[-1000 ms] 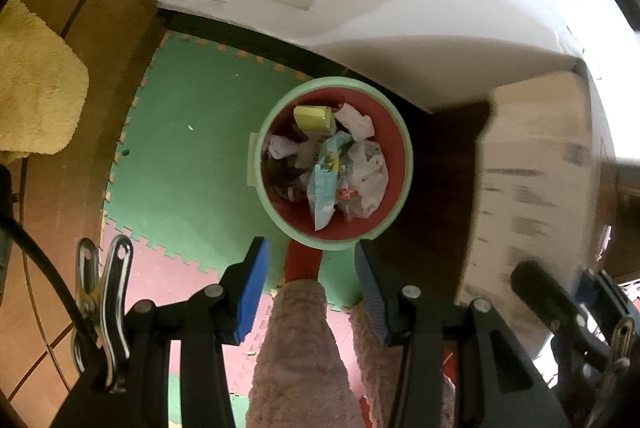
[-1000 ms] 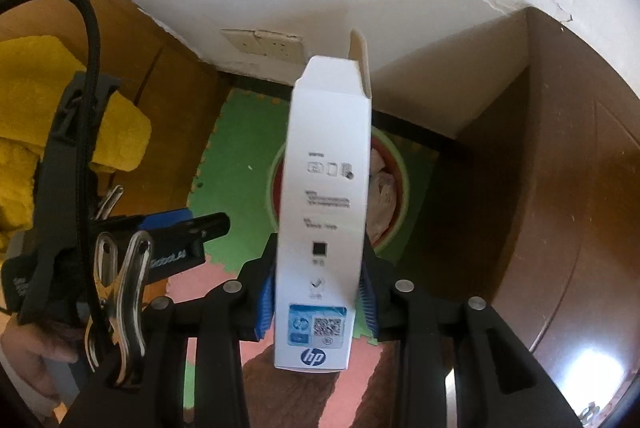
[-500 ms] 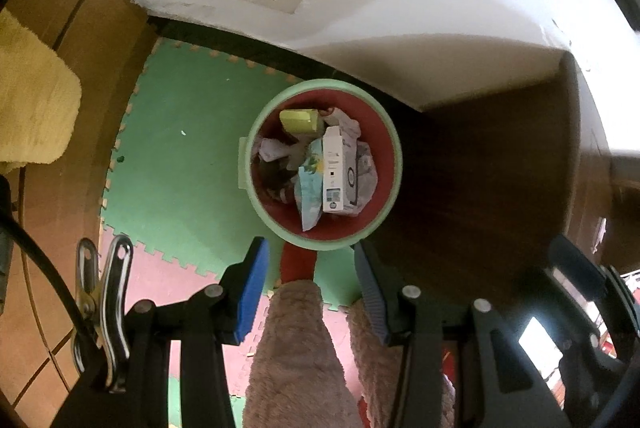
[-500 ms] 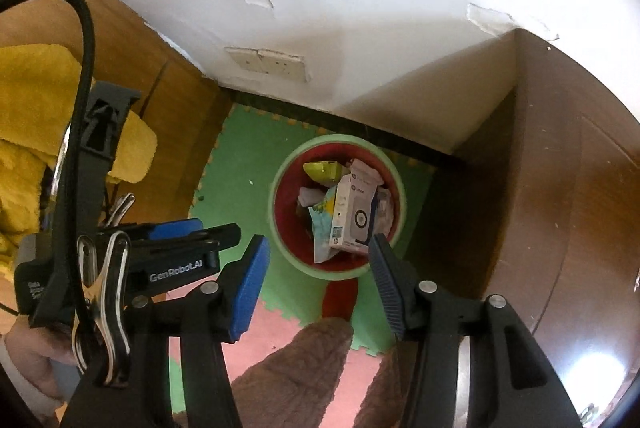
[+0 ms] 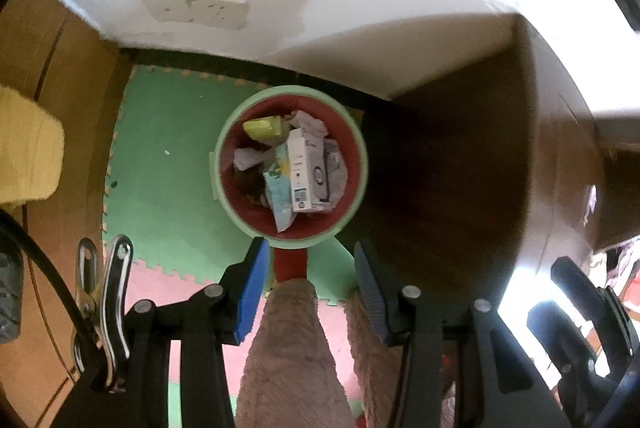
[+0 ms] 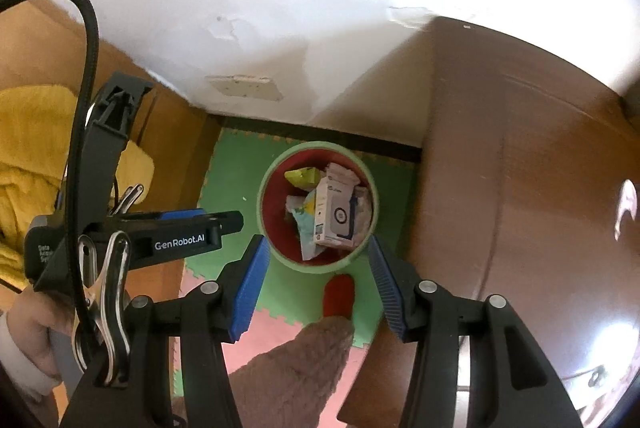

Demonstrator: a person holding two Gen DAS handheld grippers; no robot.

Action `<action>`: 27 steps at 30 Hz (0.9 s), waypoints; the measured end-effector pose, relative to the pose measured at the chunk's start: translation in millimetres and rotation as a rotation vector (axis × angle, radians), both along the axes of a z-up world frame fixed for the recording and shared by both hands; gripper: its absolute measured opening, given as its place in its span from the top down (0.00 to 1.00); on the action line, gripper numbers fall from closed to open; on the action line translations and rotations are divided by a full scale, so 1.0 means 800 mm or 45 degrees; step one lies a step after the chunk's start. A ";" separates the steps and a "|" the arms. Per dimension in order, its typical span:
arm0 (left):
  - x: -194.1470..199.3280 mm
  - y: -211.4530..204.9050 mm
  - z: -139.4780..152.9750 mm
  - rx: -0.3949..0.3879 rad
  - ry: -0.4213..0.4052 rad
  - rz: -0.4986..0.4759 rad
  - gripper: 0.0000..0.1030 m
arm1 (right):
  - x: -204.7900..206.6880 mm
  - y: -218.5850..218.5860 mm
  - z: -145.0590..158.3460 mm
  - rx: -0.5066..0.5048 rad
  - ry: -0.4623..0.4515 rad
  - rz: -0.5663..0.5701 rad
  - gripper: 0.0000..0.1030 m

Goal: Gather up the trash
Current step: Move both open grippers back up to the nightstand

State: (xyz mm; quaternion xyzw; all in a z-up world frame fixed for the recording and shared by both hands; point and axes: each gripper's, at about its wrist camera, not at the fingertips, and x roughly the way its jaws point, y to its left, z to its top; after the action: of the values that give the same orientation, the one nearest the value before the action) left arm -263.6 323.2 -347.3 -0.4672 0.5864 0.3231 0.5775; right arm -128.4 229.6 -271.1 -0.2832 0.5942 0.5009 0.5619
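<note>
Green foam mat (image 5: 168, 163), wall sockets (image 5: 196, 8), yellow towel (image 6: 28, 131), brown cabinet (image 6: 520, 187).

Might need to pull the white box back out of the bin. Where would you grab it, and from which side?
Grip the white box across its two long narrow sides, near the upper end by the yellow wrapper. Come straight down from above: it lies tilted on top of the trash with its broad face up, and the bin rim blocks any sideways approach. Its thin card may crush.

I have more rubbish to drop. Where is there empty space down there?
The green mat left of the bin lies bare, up to the wooden cabinet. The bin is crowded: the white box lies on wrappers. Its right side adjoins dark wood.
</note>
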 end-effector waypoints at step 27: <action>0.225 -0.103 0.071 0.060 -0.069 -0.543 0.55 | 0.151 -0.163 0.049 0.001 -0.080 -0.515 0.49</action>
State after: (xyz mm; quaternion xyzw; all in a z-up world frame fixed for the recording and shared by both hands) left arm -83.6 241.0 -290.8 -0.3273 0.6485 0.1946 0.6591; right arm -7.9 98.9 -232.2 -0.1734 0.6209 0.3692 0.6694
